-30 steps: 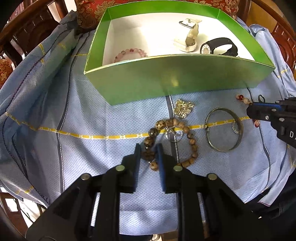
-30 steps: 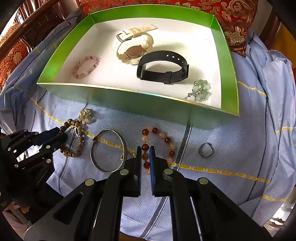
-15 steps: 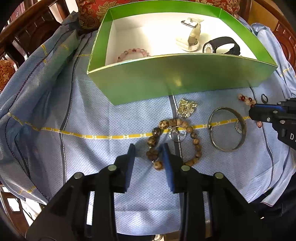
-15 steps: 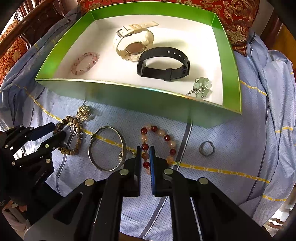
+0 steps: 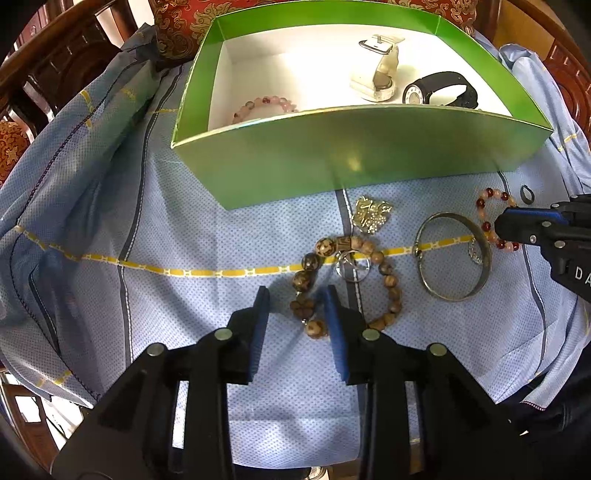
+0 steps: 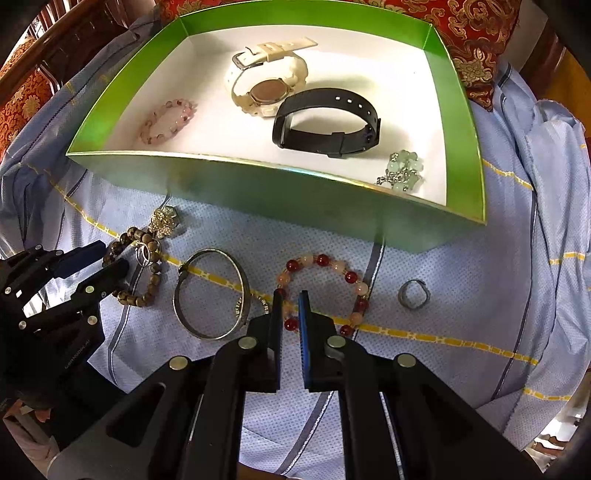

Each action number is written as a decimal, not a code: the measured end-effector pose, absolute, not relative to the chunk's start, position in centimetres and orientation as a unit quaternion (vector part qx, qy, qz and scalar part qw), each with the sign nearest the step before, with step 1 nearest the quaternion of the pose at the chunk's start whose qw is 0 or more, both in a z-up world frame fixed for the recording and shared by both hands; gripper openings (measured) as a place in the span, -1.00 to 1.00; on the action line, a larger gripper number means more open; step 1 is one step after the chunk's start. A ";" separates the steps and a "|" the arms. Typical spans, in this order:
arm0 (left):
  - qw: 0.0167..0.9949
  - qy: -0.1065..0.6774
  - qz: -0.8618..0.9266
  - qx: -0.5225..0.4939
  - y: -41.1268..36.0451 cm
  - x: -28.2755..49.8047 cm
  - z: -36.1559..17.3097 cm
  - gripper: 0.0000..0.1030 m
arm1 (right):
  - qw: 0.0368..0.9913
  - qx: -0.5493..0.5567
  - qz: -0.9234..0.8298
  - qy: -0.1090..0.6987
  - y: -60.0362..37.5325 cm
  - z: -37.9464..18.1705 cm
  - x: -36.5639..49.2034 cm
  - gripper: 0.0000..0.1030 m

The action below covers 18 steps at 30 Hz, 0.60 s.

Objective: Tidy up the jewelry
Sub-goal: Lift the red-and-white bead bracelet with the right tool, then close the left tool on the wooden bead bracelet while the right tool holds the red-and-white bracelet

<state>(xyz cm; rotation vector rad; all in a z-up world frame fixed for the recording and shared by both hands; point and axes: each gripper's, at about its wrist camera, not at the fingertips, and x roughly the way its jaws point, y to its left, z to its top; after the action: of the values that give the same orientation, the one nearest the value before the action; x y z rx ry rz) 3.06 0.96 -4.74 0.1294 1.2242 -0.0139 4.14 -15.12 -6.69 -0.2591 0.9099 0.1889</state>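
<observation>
A green box [image 5: 354, 162] with a white floor [image 6: 332, 66] holds a white watch [image 6: 266, 85], a black watch [image 6: 327, 123], a pink bead bracelet [image 6: 166, 120] and a jade charm [image 6: 402, 171]. On the blue cloth lie a brown wooden bead bracelet [image 5: 391, 291], a gold flower brooch [image 5: 371, 218], a silver bangle [image 5: 454, 258], a red and peach bead bracelet [image 6: 325, 291] and a ring [image 6: 413, 293]. My left gripper [image 5: 297, 295] is open, its fingers either side of the wooden beads. My right gripper [image 6: 290, 299] is narrowly open around red beads of the red bracelet.
The cloth [image 5: 110, 221] drapes over a carved wooden chair [image 5: 55, 55] with red cushions [image 6: 476, 33]. A small silver ring [image 5: 351, 264] lies inside the wooden bracelet. The right gripper shows at the right edge of the left wrist view [image 5: 517, 227].
My left gripper has opened wider around the wooden beads. My right gripper has opened slightly around the red beads.
</observation>
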 end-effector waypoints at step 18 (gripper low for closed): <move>0.817 0.575 -0.027 0.012 2.4 3.2 -4.1 -0.08 | 0.896 -0.093 0.076 0.427 -16.2 -5.7 4.1 -0.35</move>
<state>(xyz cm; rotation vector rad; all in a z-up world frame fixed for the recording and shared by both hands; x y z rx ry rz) 3.18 2.42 -4.11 0.0250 1.2264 -0.0567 4.10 -16.18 -5.75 -0.1936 0.8854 0.1578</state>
